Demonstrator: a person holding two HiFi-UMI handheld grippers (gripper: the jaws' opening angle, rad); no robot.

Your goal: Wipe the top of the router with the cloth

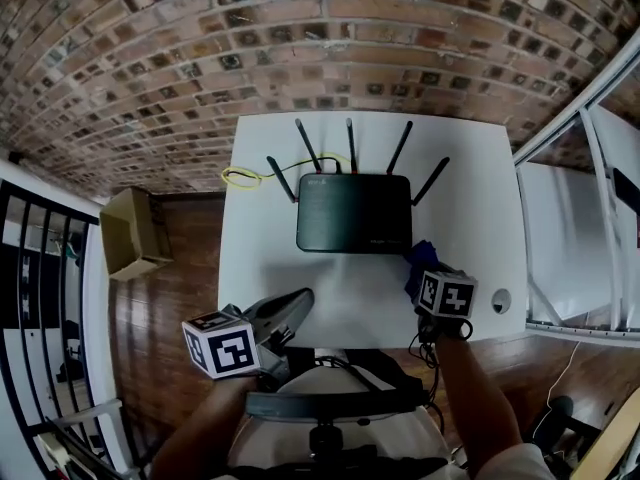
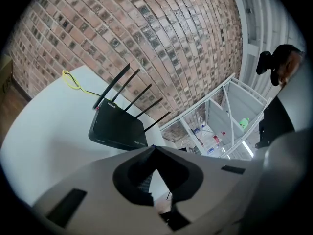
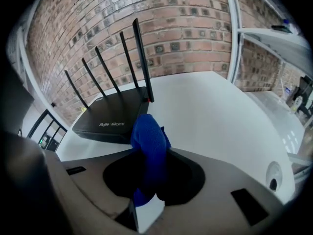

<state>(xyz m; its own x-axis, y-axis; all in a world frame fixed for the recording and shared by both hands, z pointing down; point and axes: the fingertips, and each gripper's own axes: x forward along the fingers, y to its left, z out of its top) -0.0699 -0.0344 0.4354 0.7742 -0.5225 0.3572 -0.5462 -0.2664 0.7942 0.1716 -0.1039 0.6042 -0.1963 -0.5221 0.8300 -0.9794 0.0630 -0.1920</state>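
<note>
White table (image 1: 262,268) is sitting in the middle of the head view against a brick wall (image 1: 300,38). Black router (image 1: 353,213) is lying flat on it toward the far centre, with five antennas sticking up and fanning out at its back edge. A yellow cable (image 1: 243,177) is looping on the tabletop at the router's upper left. Right gripper (image 1: 425,273) is hovering at the router's lower right corner with its jaws clenched on a blue cloth (image 1: 419,256). In the right gripper view the cloth (image 3: 146,131) is bunching up out of the right gripper (image 3: 151,152), with the router (image 3: 110,116) just behind it. The cloth is sitting just beside the router's near corner; cannot tell if it is touching. Left gripper (image 1: 298,300) is hanging at the lower left of the table, near its front edge and well apart from the router. In the left gripper view its jaws are pressing together at the tip (image 2: 152,147) with nothing between them, and the router (image 2: 117,126) is showing beyond on the table. A round cable grommet (image 1: 501,301) is sitting in the table's lower right corner. A cardboard box (image 1: 133,233) is standing on the wooden floor (image 1: 170,308) at the left of the frame, beside the table.
</note>
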